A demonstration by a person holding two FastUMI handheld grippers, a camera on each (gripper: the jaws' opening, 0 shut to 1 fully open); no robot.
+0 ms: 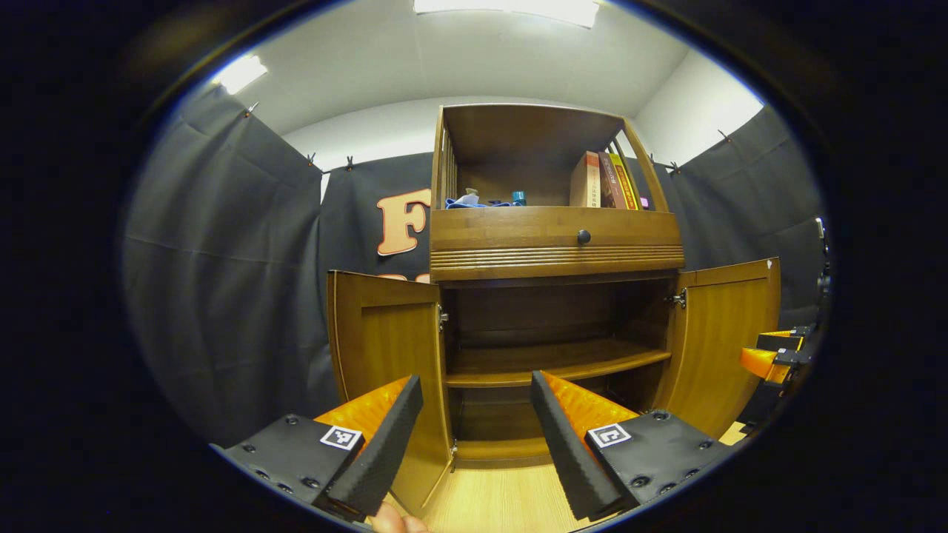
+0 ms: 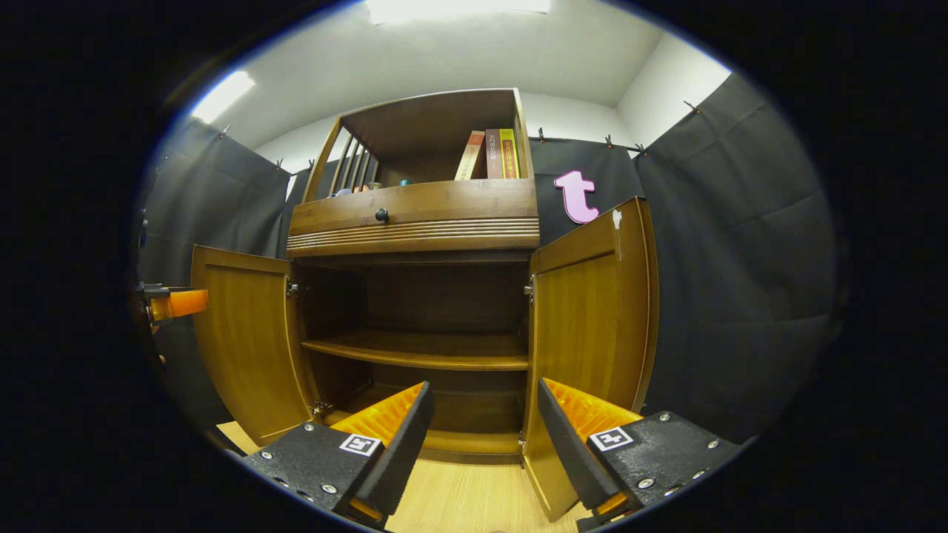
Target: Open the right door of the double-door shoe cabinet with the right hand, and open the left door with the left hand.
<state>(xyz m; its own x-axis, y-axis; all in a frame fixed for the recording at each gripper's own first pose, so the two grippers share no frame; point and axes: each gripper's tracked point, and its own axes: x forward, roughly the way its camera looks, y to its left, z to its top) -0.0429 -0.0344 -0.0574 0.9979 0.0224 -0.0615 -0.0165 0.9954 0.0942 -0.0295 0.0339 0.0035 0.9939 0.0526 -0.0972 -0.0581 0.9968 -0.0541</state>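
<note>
Shoe cabinet [image 1: 555,259] dead ahead of both sets of jaws, both doors swung wide. Left door [image 1: 385,340] stands just behind left gripper [image 1: 474,437], jaws spread, nothing between them. Right door [image 2: 592,311] just beyond right gripper [image 2: 485,437], jaws apart too, empty. Inner shelf [image 2: 422,349] bare, straight ahead above jaw gap. Drawer knob [image 1: 583,237] higher up, books [image 1: 603,180] on top shelf. Wood floor [image 2: 459,496] below fingers.
</note>
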